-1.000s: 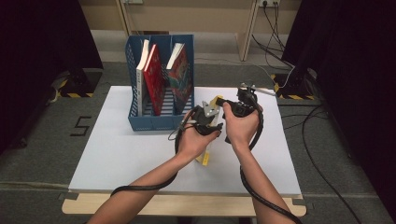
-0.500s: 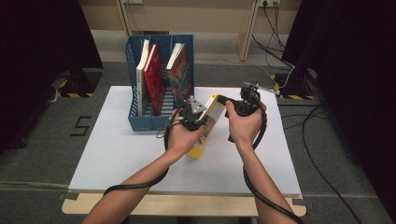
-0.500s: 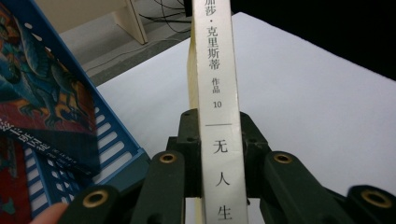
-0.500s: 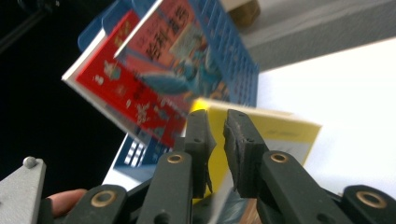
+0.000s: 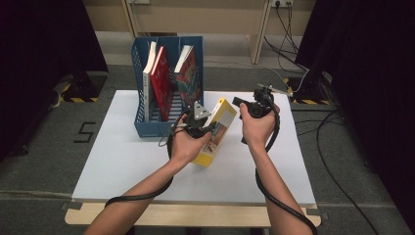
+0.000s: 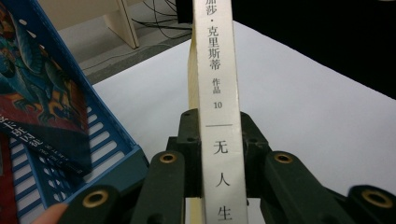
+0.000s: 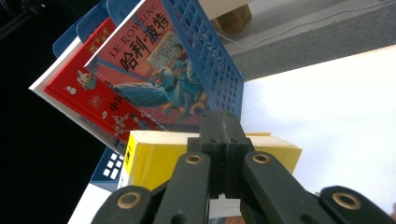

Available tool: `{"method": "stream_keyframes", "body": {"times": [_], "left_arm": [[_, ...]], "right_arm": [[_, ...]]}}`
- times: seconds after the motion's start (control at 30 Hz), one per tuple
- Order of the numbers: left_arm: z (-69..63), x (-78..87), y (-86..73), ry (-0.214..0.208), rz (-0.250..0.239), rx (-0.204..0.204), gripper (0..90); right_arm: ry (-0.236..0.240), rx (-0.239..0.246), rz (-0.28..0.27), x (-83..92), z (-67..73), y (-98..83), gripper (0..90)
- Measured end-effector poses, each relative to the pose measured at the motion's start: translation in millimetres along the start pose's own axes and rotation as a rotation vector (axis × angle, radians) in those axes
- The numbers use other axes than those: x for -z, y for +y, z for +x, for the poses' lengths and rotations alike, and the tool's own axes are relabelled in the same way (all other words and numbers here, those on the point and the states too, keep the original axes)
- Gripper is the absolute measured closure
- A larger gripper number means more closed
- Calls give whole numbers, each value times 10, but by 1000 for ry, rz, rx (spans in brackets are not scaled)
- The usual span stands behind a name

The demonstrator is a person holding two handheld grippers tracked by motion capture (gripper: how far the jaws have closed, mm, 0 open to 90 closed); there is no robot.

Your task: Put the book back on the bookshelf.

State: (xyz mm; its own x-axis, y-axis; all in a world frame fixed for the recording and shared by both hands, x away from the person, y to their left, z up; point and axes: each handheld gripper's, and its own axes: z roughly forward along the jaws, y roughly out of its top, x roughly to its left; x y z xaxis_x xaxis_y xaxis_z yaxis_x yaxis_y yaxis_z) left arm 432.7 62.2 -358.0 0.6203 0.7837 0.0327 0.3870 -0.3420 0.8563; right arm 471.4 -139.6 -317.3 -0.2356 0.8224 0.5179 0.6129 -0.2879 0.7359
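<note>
Gripping the yellow book (image 5: 219, 131) with our left gripper (image 5: 197, 123), we hold it lifted off the white table (image 5: 122, 161), tilted, just to the right of the blue file rack (image 5: 147, 128). In the left gripper view the jaws press on both sides of the book's white spine (image 6: 219, 116), which runs straight up between them with black characters printed down it. Those jaws have only just closed in on it.

Our right gripper (image 5: 243, 103) sits near the book's upper right corner. In the right gripper view its two black jaws meet flat against each other with nothing between them, having just closed, and the yellow book (image 7: 154, 158) lies crosswise right behind their tips. Whether the tips touch it we cannot tell.

Inside the rack we see three books leaning: a white one (image 5: 149, 73) at the left, a red one (image 5: 161, 83) next to it, and a book with a dragon cover (image 5: 188, 78) in the right compartment. The dragon cover (image 7: 159, 79) also fills the upper part of the right gripper view, behind the rack's blue mesh wall (image 7: 210, 60).
</note>
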Motion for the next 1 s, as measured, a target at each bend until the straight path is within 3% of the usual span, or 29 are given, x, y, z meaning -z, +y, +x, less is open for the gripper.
{"method": "stream_keyframes", "body": {"times": [0.7,1.0], "left_arm": [[1,22,-3,-10,2,-3,751],[1,25,17,-23,24,-32,743]], "right_arm": [[37,35,2,-122,105,20,900],[43,31,11,-124,95,25,900]]}}
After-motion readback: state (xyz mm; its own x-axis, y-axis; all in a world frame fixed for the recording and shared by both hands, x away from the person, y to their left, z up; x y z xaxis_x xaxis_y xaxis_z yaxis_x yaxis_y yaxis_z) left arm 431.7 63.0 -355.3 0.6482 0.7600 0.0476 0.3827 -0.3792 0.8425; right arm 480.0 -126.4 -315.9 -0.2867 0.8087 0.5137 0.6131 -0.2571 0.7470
